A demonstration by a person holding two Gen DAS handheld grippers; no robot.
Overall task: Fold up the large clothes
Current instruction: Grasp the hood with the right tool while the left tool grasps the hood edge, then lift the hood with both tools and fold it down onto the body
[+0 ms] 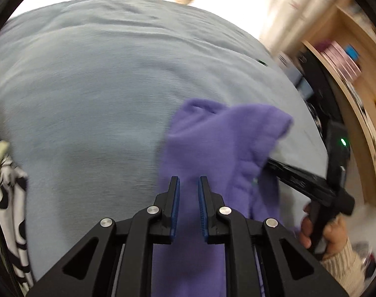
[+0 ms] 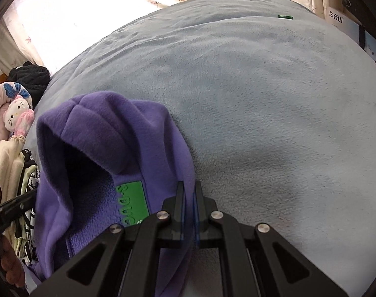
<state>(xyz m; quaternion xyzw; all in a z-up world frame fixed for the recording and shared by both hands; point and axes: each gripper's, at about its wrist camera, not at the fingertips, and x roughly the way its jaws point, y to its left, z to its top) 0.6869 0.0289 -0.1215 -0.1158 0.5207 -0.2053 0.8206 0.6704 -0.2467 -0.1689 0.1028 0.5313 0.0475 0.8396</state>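
A purple fleece garment [image 1: 220, 143] hangs lifted over a grey-blue bed cover [image 1: 93, 94]. My left gripper [image 1: 189, 185] stands a little apart with purple fleece running between and under its fingers; whether it grips the cloth is not clear. In the right wrist view the garment [image 2: 108, 148] shows its hood and a green label [image 2: 132, 203]. My right gripper [image 2: 188, 188] is shut on the garment's edge. The right gripper also shows in the left wrist view [image 1: 309, 183], reaching into the fleece from the right, held by a hand.
The bed cover [image 2: 262, 113] fills most of both views. A pile of other clothes [image 2: 14, 163] with a Hello Kitty toy [image 2: 17, 118] lies at the left. A patterned garment [image 1: 7, 188] lies at the left edge. Wooden shelves [image 1: 356, 57] stand at the right.
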